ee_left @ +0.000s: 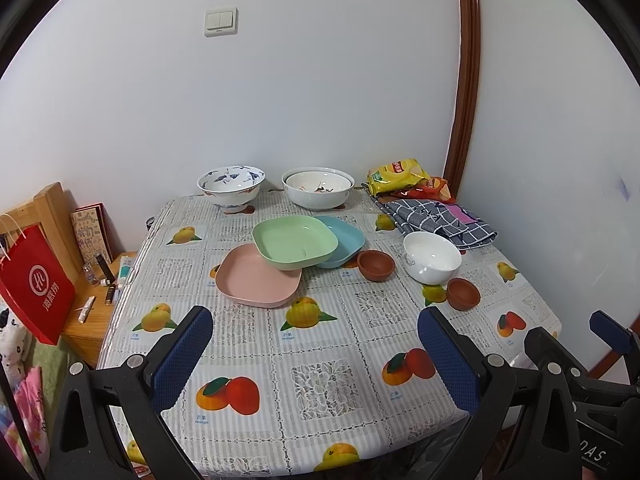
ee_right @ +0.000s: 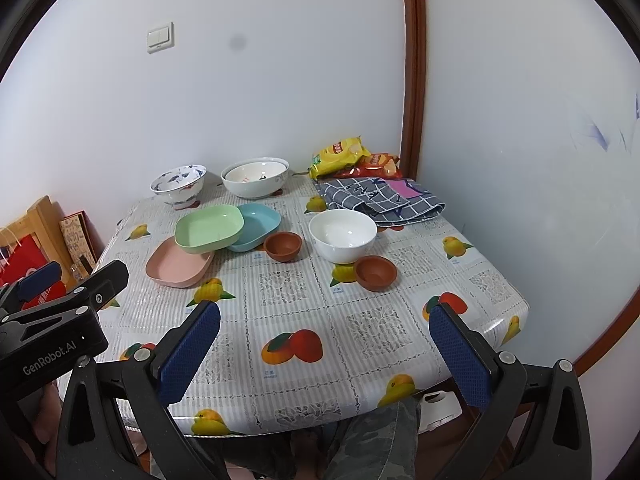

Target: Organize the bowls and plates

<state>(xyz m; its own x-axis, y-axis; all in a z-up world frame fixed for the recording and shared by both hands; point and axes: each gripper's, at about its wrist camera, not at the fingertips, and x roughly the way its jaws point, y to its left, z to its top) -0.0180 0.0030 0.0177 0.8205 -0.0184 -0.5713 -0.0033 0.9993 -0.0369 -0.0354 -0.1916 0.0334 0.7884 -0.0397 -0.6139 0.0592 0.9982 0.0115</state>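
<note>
Three square plates overlap mid-table: a green plate (ee_left: 295,241) (ee_right: 209,229) rests tilted on a pink plate (ee_left: 258,275) (ee_right: 178,267) and a blue plate (ee_left: 344,242) (ee_right: 258,224). A plain white bowl (ee_left: 431,257) (ee_right: 342,235) stands to their right, with two small brown bowls (ee_left: 375,265) (ee_right: 375,273) near it. At the back stand a blue-patterned bowl (ee_left: 231,187) (ee_right: 179,184) and a large white bowl (ee_left: 318,187) (ee_right: 255,179). My left gripper (ee_left: 315,326) and right gripper (ee_right: 325,322) hover open over the table's near edge, holding nothing.
The table (ee_left: 328,360) wears a fruit-print cloth and sits in a wall corner. Snack bags (ee_left: 400,176) and a checked cloth (ee_left: 436,220) lie at the back right. A wooden stand with a red bag (ee_left: 38,284) is left of the table. A person's legs (ee_right: 372,440) show below.
</note>
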